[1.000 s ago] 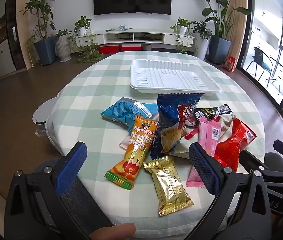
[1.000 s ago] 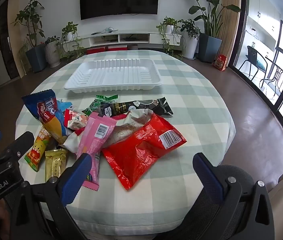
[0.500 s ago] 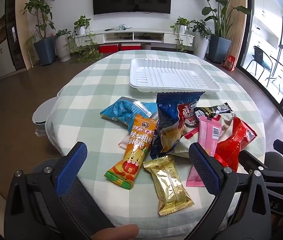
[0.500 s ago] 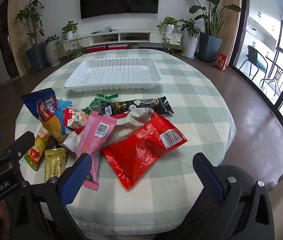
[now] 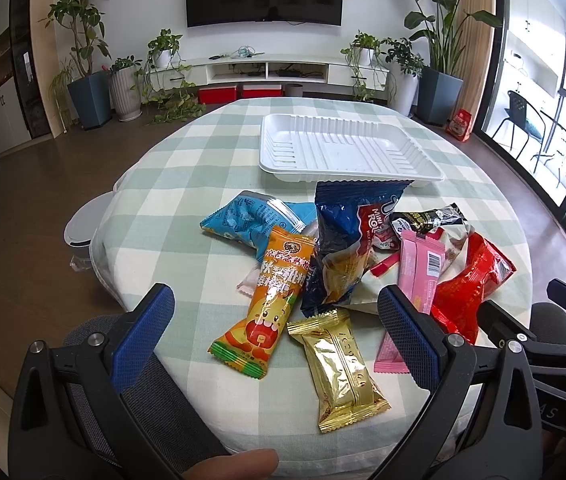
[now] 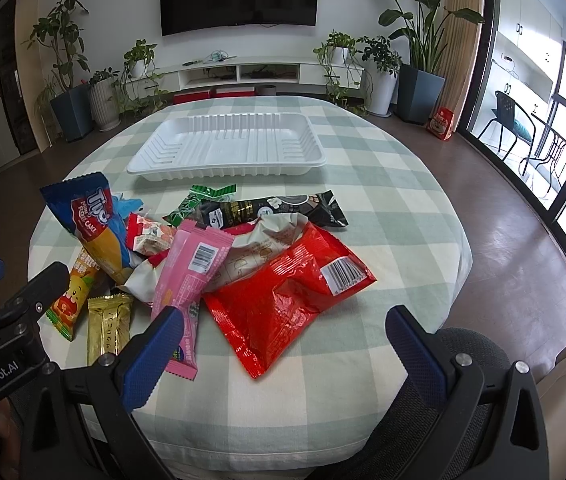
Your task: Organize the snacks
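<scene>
A heap of snack packets lies on the near half of a round table with a green checked cloth (image 5: pixel 187 184). It holds a gold packet (image 5: pixel 337 364), an orange packet (image 5: pixel 271 296), a dark blue roll-cake bag (image 5: pixel 343 248), a light blue bag (image 5: pixel 251 222), a pink bar (image 6: pixel 189 280), a red bag (image 6: pixel 287 292) and a black bar (image 6: pixel 271 210). An empty white tray (image 6: pixel 227 148) sits behind the heap. My left gripper (image 5: pixel 275 324) is open and empty, just before the gold and orange packets. My right gripper (image 6: pixel 283 340) is open and empty, before the red bag.
A grey office chair (image 6: pixel 467 356) sits under the near table edge. A white round object (image 5: pixel 83 228) stands on the floor at the left. Potted plants, a TV and a low white cabinet line the far wall. Glass doors are at the right.
Both grippers have barely moved; the views shift only slightly. No packet has moved.
</scene>
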